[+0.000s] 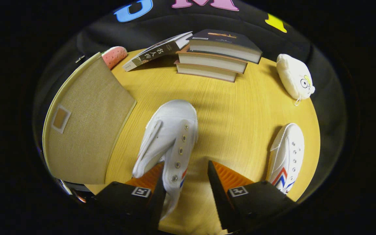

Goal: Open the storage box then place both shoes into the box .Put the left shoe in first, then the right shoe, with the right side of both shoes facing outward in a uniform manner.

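1. Shoe (170, 140) nearest us: white canvas, lies on the wooden table (237, 117), toe pointing away, eyelet row and a red-blue stripe on its side facing up. Its heel end sits between the fingers, against the left finger (150, 179).
2. Gripper (186, 182): we see the fingers spread wide; the right finger (222, 179) stands clear of the shoe with bare table between, so no pinch.
3. Second shoe (287, 156): same white canvas with red-blue stripes, lies on the table to the right of the right finger, toe also pointing away, well apart from the first.
4. Storage box (86, 124): beige fabric, left of the first shoe at the table's left side; its broad woven face with a small square patch is toward us. We can't tell if it's open.
5. Beyond the shoes: stack of three books (217, 55), with another book (158, 50) leaning against its left side.
6. Pink strawberry plush (114, 55) behind the box; white plush pouch (294, 76) far right on the table.
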{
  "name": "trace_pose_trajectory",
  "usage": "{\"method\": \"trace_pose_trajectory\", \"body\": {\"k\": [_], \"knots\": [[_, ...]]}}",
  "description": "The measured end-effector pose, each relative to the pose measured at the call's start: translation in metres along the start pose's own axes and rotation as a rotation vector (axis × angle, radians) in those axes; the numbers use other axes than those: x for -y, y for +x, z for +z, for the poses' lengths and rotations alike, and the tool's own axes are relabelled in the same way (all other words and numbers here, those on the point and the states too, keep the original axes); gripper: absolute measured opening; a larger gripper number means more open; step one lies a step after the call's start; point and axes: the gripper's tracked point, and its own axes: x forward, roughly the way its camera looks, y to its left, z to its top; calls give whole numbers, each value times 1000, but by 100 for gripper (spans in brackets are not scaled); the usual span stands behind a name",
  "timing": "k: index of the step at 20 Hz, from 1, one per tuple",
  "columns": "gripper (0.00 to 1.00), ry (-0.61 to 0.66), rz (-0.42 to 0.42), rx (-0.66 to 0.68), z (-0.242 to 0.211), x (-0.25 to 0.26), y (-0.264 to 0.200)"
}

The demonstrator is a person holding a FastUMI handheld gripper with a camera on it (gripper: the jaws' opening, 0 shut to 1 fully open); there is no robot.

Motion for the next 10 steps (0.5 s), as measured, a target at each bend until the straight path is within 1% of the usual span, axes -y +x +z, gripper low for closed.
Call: {"method": "trace_pose_trajectory", "body": {"k": [1, 2, 3, 4, 5, 6, 7, 8, 10], "knots": [[59, 43, 18, -6, 1, -6, 1], [36, 75, 17, -9, 0, -7, 1], [25, 95, 13, -2, 2, -8, 2], [19, 109, 1, 6, 3, -7, 2], [15, 134, -6, 4, 2, -6, 0], [8, 167, -5, 9, 3, -6, -1], [6, 208, 2, 4, 4, -7, 1], [6, 259, 10, -21, -1, -10, -3], [6, 354, 11, -31, -5, -15, -14]]}}
